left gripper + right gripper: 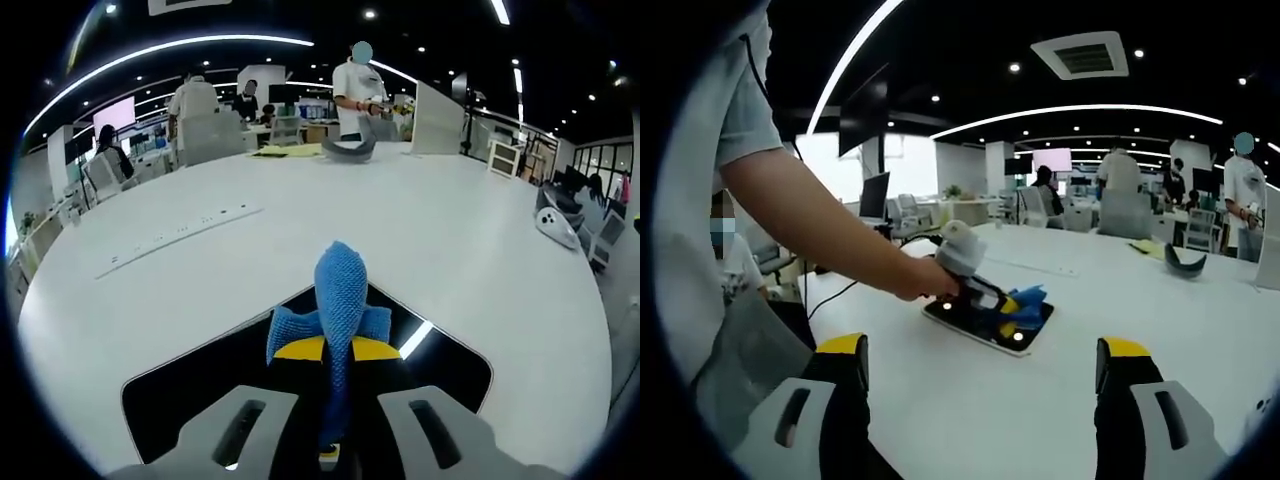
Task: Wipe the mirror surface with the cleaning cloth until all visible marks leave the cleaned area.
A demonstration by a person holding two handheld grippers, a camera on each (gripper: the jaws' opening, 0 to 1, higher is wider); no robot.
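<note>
While the left gripper (335,440) is clamped on the blue cleaning cloth (338,305), the cloth bunches upward between its jaws and drapes onto the mirror (190,385), a dark rectangular panel lying flat on the white table (430,230). In the right gripper view the same gripper (985,300) sits over the mirror (1030,340) with the cloth (1025,305) beneath it, held by the person's hand (930,280).

The likeliest failure is the mirror sliding: nothing pins it, so a firm stroke could push it across the smooth tabletop. The right gripper (985,375) hangs well apart from it, its 2 yellow-tipped jaws spread wide and holding nothing, so it offers no bracing. A second risk is the gathered cloth wiping with only a narrow patch, leaving marks near the corners. Hard jaw tips could also touch the glass if the cloth slips out. Whether marks remain cannot be told from either view.

Room is generous: bare table lies on every side of the mirror, with a grey curved object (350,150) and people far across it. The near table edge is close enough in the right gripper view to deserve care.
</note>
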